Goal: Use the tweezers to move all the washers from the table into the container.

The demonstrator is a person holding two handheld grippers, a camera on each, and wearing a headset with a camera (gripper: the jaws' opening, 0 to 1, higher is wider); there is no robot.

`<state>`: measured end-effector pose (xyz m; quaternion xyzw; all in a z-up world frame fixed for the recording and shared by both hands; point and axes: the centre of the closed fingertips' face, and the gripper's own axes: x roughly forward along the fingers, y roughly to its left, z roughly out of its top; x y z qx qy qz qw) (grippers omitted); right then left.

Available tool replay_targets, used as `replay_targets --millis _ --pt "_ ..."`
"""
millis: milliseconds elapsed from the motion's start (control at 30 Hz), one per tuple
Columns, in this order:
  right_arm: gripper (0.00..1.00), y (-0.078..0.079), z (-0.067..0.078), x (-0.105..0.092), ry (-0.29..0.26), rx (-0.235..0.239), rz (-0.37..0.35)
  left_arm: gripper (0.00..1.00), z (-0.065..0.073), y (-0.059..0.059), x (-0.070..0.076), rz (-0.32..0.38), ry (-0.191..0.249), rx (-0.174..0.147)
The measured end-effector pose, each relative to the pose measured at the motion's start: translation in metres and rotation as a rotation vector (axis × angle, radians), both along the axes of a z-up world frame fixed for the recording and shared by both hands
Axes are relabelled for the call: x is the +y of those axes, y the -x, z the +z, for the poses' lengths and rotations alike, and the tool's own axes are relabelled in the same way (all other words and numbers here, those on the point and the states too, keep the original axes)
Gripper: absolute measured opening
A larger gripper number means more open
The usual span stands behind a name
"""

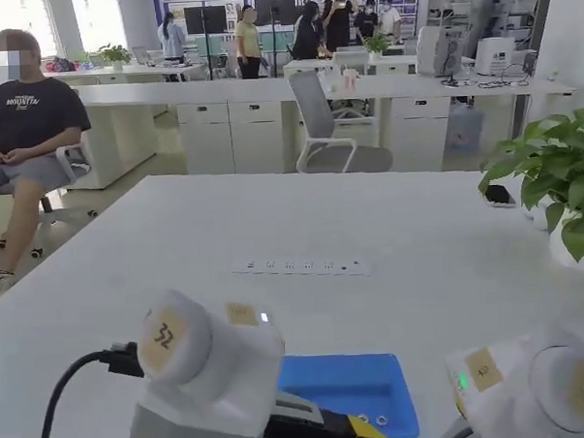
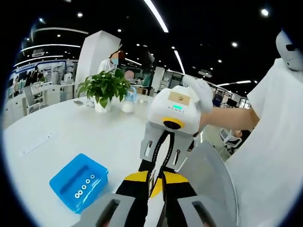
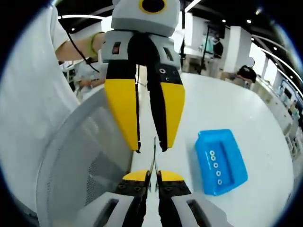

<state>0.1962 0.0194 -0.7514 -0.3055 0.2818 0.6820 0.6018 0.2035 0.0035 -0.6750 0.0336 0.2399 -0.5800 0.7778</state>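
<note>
A blue container point(image 1: 328, 382) lies on the white table point(image 1: 273, 220) near its front edge, with several washers point(image 3: 215, 165) in its recess. The two grippers face each other tip to tip beside it. My right gripper point(image 3: 152, 177) is shut on thin metal tweezers point(image 3: 154, 158). The tweezers' free end reaches up between the yellow jaws of my left gripper point(image 3: 150, 149), which stand slightly apart around it. In the left gripper view, the left gripper point(image 2: 156, 182) meets the right gripper point(image 2: 160, 163), with the container point(image 2: 64, 187) to the lower left.
A power strip point(image 1: 299, 267) lies mid-table, with a phone point(image 1: 498, 194) and a potted plant point(image 1: 552, 179) at the right. A grey mesh chair back point(image 3: 80, 156) curves close by the grippers. A person point(image 1: 27, 134) sits to the far left.
</note>
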Motion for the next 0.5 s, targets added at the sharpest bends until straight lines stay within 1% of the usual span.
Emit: replay_targets --millis 133,167,200,233,300,400,500 --pt "0.04 -0.002 -0.001 -0.001 0.009 -0.012 0.002 0.05 -0.002 -0.001 -0.002 -0.011 -0.018 -0.011" --pt "0.04 -0.002 -0.001 -0.001 0.009 -0.012 0.001 0.03 -0.004 -0.001 -0.002 -0.015 -0.034 -0.016" --pt "0.04 -0.002 -0.001 -0.001 0.007 -0.010 -0.001 0.03 -0.005 -0.002 -0.002 -0.014 -0.041 -0.019" --pt "0.04 -0.002 -0.001 -0.001 0.008 -0.008 -0.004 0.02 -0.006 -0.002 -0.002 -0.019 -0.046 -0.025" --pt "0.04 -0.003 -0.001 -0.002 0.010 -0.012 -0.006 0.00 -0.006 -0.002 -0.003 -0.023 -0.047 -0.025" --pt "0.04 -0.004 -0.004 -0.004 0.012 -0.011 -0.016 0.00 -0.009 -0.003 -0.001 -0.033 -0.069 -0.037" --pt "0.05 -0.006 -0.006 -0.006 0.012 -0.014 -0.032 0.00 -0.012 -0.006 0.003 -0.037 -0.102 -0.063"
